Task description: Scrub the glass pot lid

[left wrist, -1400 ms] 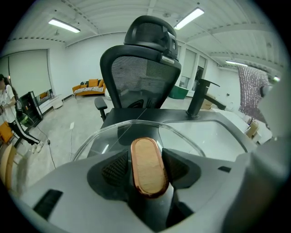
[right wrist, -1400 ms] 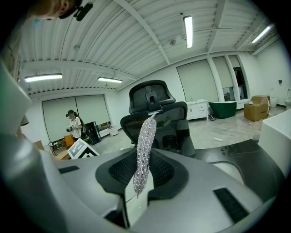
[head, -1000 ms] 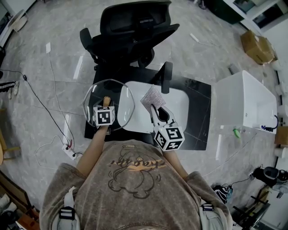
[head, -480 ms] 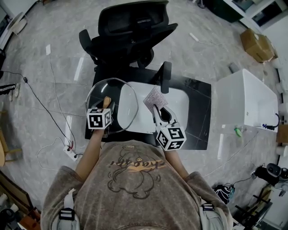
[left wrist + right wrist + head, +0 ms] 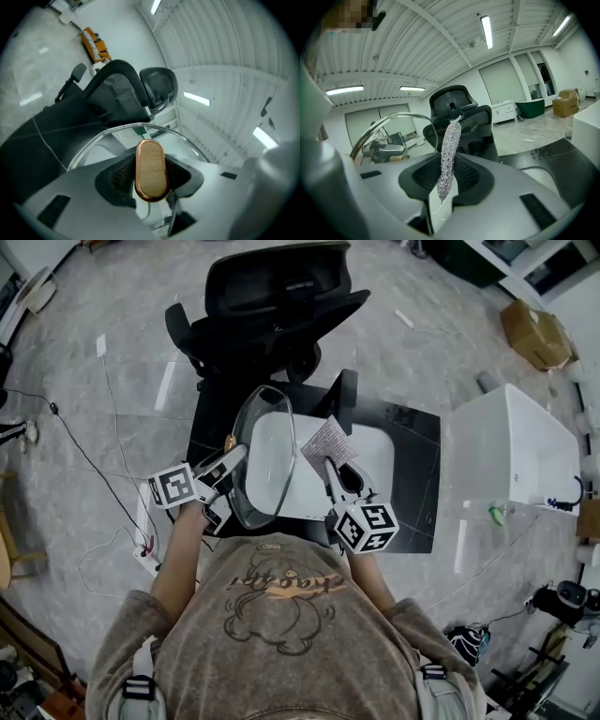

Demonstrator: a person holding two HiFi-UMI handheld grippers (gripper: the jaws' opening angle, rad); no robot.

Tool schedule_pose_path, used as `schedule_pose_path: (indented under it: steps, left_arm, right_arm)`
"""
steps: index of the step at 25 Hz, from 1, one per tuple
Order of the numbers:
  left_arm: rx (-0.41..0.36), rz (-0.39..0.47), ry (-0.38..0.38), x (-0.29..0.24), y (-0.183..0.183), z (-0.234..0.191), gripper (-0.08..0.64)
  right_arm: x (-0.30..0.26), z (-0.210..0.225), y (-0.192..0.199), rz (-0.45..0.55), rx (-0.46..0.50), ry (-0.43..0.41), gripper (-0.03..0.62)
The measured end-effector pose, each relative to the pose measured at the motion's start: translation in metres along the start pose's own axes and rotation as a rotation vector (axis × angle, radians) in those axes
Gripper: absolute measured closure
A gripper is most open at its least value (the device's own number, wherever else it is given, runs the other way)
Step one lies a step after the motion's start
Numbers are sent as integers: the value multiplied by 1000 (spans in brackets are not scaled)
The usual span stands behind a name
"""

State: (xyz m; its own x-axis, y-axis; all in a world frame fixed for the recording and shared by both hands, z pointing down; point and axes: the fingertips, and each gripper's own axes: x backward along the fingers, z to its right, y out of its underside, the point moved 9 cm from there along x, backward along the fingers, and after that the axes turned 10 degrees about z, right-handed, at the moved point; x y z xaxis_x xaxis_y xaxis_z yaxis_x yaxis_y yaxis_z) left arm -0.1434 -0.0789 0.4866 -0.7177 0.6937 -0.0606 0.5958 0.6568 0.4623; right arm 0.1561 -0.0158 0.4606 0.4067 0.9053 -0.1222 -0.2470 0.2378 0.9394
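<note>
— Which container is there, and what's in it?

— A white rectangular basin [image 5: 370,451] lies on the black surface [image 5: 417,451] at the middle of the head view. The round glass pot lid with a metal rim [image 5: 265,460] stands on edge, tilted, over the basin's left side. I cannot tell whether it touches the basin. A large white box [image 5: 525,451] stands at the right edge of the frame; what is inside does not show.

— Where is the lid relative to the jaws?

— The left gripper [image 5: 231,456] has its jaws clamped on the lid's oval copper-coloured knob [image 5: 151,169]. The glass disc sits just beyond them, toward the frame's centre.

— And the other one?

— The right gripper [image 5: 334,468] pinches a silvery mesh scrubbing cloth [image 5: 326,440] between narrow jaws. The cloth sticks up just right of the lid's rim.
</note>
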Motion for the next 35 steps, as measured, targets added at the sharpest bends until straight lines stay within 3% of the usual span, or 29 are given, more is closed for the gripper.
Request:
schedule_pose_path:
  steps: [4,9,13,15,17,20,26,35]
  left_arm:
    - [117,16,74,-6,9,7,382]
    - [107,-29,100,-14,15,9,382]
    - [187,-46,89,-15,25,9,382]
    - [129,-56,94,-17,21,7,382]
    - [98,-66,102,-17,19,6,382]
    - [129,-74,109,-17,21,6,382]
    - [117,-111,136,-21,22,7,382]
    - [64,-193,247,-35,21,25,382]
  right_arm:
    - [-1,-7,-5,25,-46,-96,509]
    - [-3,-22,-12,25,-55,-229,509]
    - [-1,-42,-26,49,-54,-368,511]
    - [-1,-48,-30,59,-60,-404,509]
    - [0,-49,-30,64,-62,-408,509]
    - [2,-49,-30,64,-63,-407,510]
    - [-7,-45,-30,86,-77,-381,511]
    - [-33,-28,-23,67,-30,-315,511]
